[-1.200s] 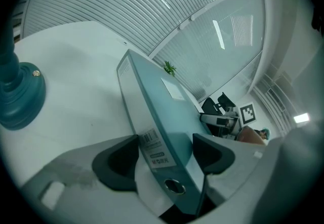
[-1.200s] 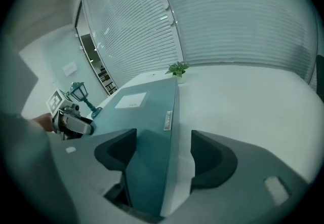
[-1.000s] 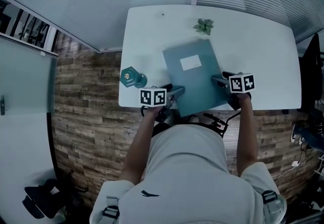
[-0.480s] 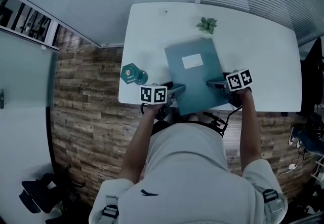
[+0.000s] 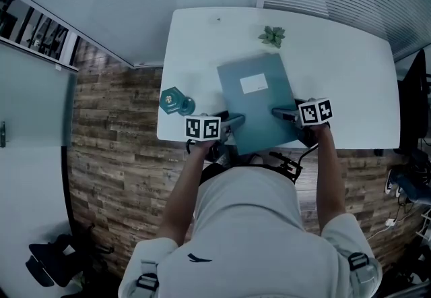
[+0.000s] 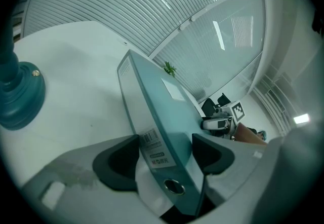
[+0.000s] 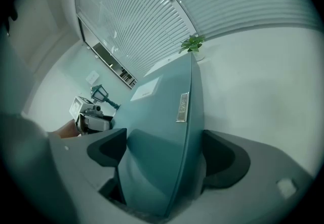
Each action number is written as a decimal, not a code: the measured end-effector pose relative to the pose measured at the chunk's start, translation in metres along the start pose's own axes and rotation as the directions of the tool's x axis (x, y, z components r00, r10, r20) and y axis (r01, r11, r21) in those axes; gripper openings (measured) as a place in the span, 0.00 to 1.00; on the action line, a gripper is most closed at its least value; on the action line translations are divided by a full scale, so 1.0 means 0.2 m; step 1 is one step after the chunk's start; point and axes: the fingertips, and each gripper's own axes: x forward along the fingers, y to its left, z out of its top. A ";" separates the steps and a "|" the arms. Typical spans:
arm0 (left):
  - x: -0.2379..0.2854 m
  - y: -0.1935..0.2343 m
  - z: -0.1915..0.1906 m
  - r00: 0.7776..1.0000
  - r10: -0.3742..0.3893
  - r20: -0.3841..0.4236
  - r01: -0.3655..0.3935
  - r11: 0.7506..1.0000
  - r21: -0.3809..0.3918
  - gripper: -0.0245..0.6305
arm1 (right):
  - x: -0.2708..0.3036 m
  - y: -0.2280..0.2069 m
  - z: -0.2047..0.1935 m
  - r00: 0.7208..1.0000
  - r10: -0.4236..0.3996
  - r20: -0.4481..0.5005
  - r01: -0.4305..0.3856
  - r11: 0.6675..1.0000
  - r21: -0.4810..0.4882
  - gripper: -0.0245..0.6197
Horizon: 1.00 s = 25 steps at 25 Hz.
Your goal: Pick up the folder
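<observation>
A teal lever-arch folder (image 5: 258,109) with a white label lies flat on the white table (image 5: 337,67), its near edge over the table's front edge. My left gripper (image 5: 236,120) is at its near left corner. In the left gripper view the spine (image 6: 152,132) sits between the jaws, both pads pressing on it, so that gripper (image 6: 164,149) is shut on it. My right gripper (image 5: 281,113) is at the near right side. Its jaws have just been opening and now stand wide, with the folder's edge (image 7: 167,132) between them (image 7: 164,153) and a thin gap at the right pad (image 7: 225,159).
A teal lantern-shaped ornament (image 5: 176,101) stands near the table's left front corner, close to my left gripper. A small green plant (image 5: 272,36) sits beyond the folder. Wooden floor lies to the left, and a dark chair (image 5: 414,98) stands at the table's right end.
My right gripper has shifted left and slightly down, so that the folder's right edge is now between its jaws. The left gripper and the folder have kept still.
</observation>
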 end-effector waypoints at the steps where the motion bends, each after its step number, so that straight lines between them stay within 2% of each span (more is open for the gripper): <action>1: 0.00 0.00 0.00 1.000 0.003 0.007 -0.003 1.000 0.002 0.56 | 0.00 0.00 0.00 1.000 -0.003 0.015 0.003 1.000 0.005 0.75; 9: -0.01 -0.02 0.02 0.996 0.030 0.081 -0.033 0.999 0.037 0.55 | -0.02 0.00 0.02 0.997 -0.015 0.081 0.012 1.000 0.029 0.75; 11: -0.01 -0.03 0.03 0.993 0.017 0.113 -0.023 0.998 0.052 0.55 | -0.03 0.00 0.03 0.995 -0.019 0.099 0.017 1.000 0.022 0.75; 17: -0.06 -0.09 0.09 0.971 0.004 0.238 -0.032 0.993 0.113 0.55 | -0.08 0.03 0.07 0.981 0.017 0.196 -0.014 1.000 -0.014 0.75; 19: -0.12 -0.15 0.16 0.949 -0.026 0.316 -0.017 0.991 0.133 0.54 | -0.12 0.06 0.11 0.963 0.060 0.264 -0.056 0.998 -0.024 0.75; 22: -0.24 -0.27 0.30 0.896 -0.105 0.432 0.035 0.985 0.168 0.48 | -0.17 0.11 0.17 0.913 0.143 0.381 -0.144 0.989 -0.026 0.75; 25: -0.32 -0.39 0.38 0.870 -0.179 0.459 0.067 0.966 0.250 0.48 | -0.22 0.14 0.20 0.853 0.211 0.477 -0.226 0.974 -0.026 0.75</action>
